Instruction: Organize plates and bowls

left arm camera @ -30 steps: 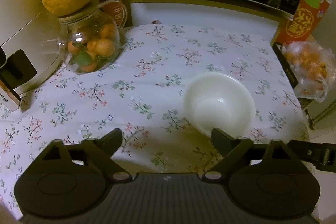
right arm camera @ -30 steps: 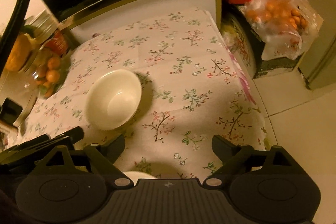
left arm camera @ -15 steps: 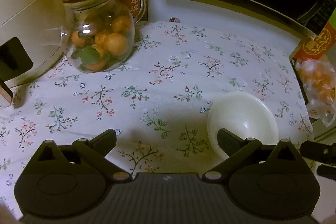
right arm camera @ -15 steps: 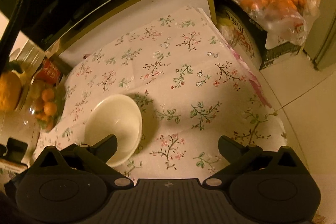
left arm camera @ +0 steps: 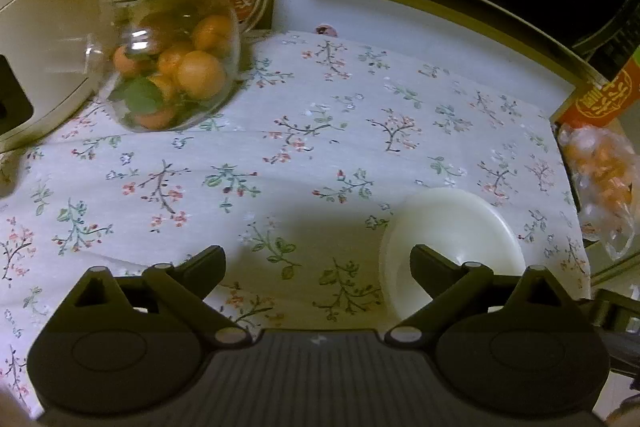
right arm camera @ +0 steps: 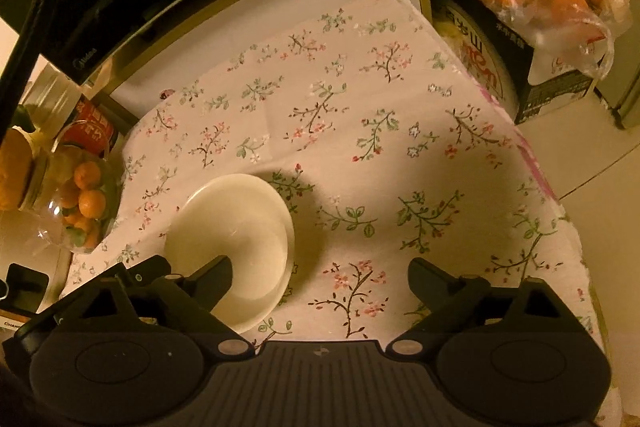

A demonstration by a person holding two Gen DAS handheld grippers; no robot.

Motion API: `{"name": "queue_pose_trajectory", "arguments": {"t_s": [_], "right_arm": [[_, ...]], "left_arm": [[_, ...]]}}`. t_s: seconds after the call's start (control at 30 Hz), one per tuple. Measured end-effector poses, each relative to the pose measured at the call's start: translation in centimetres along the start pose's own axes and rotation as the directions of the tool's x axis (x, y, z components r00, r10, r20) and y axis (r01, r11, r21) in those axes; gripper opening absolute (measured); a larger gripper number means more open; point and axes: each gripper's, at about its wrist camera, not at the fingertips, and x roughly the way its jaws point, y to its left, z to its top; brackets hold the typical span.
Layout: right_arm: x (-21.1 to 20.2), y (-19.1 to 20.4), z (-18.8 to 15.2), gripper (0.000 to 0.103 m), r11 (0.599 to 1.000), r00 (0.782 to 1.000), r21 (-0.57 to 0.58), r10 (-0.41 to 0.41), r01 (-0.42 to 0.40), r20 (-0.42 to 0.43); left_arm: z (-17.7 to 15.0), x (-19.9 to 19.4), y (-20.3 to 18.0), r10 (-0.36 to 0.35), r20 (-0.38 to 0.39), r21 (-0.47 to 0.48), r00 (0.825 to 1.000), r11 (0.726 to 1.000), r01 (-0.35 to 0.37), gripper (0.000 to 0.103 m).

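Between both spread tongs, left gripper (left arm camera: pixel 316 259) and right gripper (right arm camera: pixel 320 273), jaws just narrowed slightly, nothing pinched: 1 white bowl (right arm camera: pixel 232 247), probably glazed, rigid, slippery, breakable; best pinched at rim.

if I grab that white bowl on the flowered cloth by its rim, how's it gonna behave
The white bowl looks glossy and smooth, so the rim may slip between tongs. It sits upright on a narrow base, so a one-sided pinch could tip it. It looks rigid, probably ceramic, so likely breakable.
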Motion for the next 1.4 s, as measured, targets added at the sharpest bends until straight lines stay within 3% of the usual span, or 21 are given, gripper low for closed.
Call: {"name": "queue_pose_trajectory", "arguments": {"t_s": [0.13, 0.23, 0.3, 0.47, 0.57, 1.4], "right_arm": [[0.9, 0.1, 0.0, 0.081, 1.000, 1.000, 0.004, -0.002, 0.002, -0.021], [1.5, 0.3, -0.1, 0.074, 1.000, 0.999, 0.006, 0.000, 0.001, -0.034], [1.6, 0.4, -0.2, 0.063, 1.000, 0.999, 0.007, 0.004, -0.004, -0.039], [1.9, 0.9, -0.5, 0.025, 1.000, 0.998, 0.004, 0.024, -0.023, -0.064], [1.8, 1.4, -0.6, 0.009, 0.999, 0.997, -0.009, 0.039, -0.039, -0.066], [0.0, 0.8, -0.7, 0.009, 0.998, 0.999, -0.044, 0.033, -0.034, -0.026]], "left_arm": [[-0.3, 0.6, -0.5, -0.002, -0.014, 0.015, 1.000, 1.000, 0.002, 0.088], [-0.4, 0.9, -0.8, -0.016, -0.020, 0.031, 1.000, 0.999, 0.017, 0.071], [-0.5, 1.0, -1.2, -0.032, -0.025, 0.052, 0.999, 0.998, 0.033, 0.047], [-1.2, 1.2, -2.3, -0.061, -0.044, 0.105, 0.997, 0.992, 0.066, 0.013], [-1.5, 0.6, -3.1, -0.055, -0.031, 0.135, 0.998, 0.989, 0.059, 0.010], [-2.3, -1.4, -5.1, -0.049, 0.020, 0.230, 0.999, 0.972, 0.043, 0.010]]}}
